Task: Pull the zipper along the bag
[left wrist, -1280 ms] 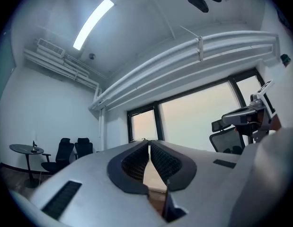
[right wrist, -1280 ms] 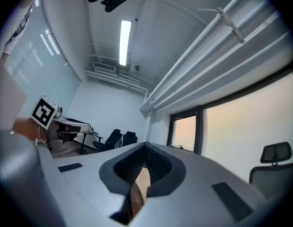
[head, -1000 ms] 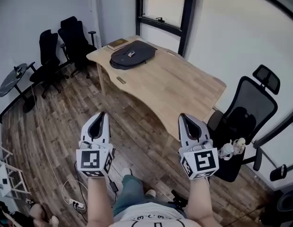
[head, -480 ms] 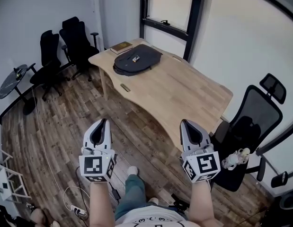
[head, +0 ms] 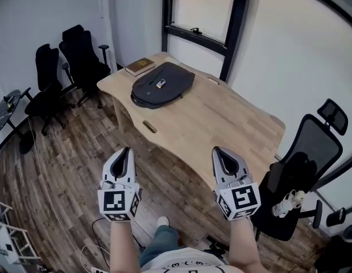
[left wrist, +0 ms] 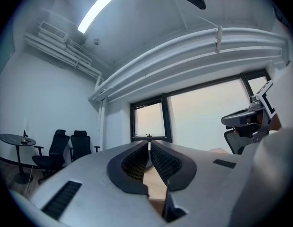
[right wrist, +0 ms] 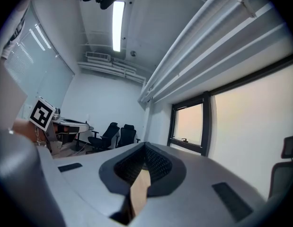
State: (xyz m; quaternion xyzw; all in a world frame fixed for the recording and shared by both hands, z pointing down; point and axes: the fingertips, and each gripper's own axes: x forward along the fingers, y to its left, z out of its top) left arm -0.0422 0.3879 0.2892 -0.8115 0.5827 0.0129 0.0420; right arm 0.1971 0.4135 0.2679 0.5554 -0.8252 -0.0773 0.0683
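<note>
The left gripper [head: 125, 151] hangs level over the wooden floor [head: 73, 147], its fingers clenched on nothing. It is well short of the tabletop [head: 221, 121]. The bag [head: 162, 83] lies flat at the far left end of that tabletop, just beside a book [head: 140, 66] and well apart from both grippers. Its zipper is too small to make out from here. The right gripper [head: 216, 151] is likewise clenched and empty, near the tabletop's front edge.

Several things could go wrong from here:
- Fingers that arrive clenched would only nudge the zipper pull, so they must be released first.
- The bag lies loose. A tug on the zipper with no second grip on the fabric would likely drag the whole bag toward the book or the edge.
- The office chair [head: 303, 164] at the right stands close to the tabletop and could catch the right arm on the way in.
</note>
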